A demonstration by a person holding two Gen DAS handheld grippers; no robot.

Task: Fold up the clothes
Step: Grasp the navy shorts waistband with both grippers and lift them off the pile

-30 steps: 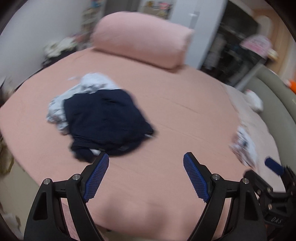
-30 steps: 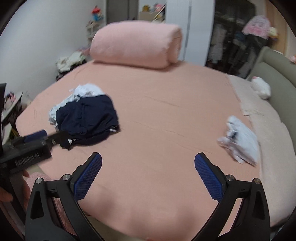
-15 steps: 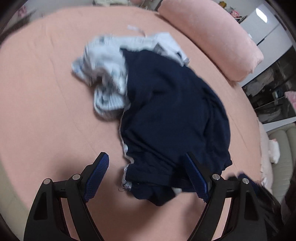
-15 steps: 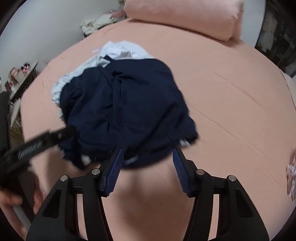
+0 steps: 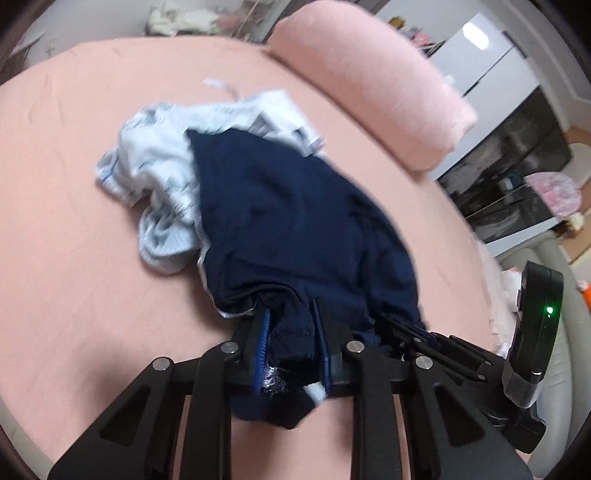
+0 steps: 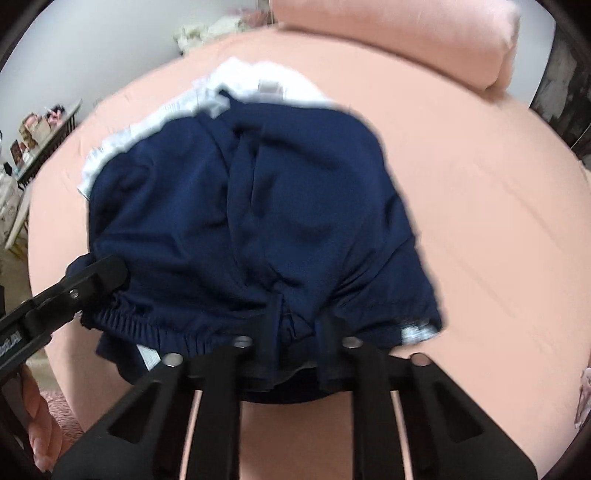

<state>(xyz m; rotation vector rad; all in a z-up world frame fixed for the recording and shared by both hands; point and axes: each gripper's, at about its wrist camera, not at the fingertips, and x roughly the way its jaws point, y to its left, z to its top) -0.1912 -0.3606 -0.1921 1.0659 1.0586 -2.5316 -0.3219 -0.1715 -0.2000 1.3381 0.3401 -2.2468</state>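
A navy blue garment (image 5: 295,221) with an elastic waistband lies crumpled on the pink bed (image 5: 74,258); it also shows in the right wrist view (image 6: 240,206). It lies partly over a white patterned garment (image 5: 162,184), which peeks out behind it in the right wrist view (image 6: 236,85). My left gripper (image 5: 290,332) is shut on the near edge of the navy garment. My right gripper (image 6: 295,325) is shut on the same waistband edge, further right. The left gripper shows in the right wrist view (image 6: 96,273), clamped on the waistband's left end.
A rolled pink bolster (image 5: 369,88) lies at the bed's far side and also shows in the right wrist view (image 6: 406,33). Dark shelving (image 5: 517,173) and a grey padded bed edge (image 5: 554,350) stand to the right. A low table with clutter (image 6: 33,129) stands left of the bed.
Both grippers moved down to the navy garment and went from open to shut on its near waistband edge. The garment edge is now bunched between the jaws.
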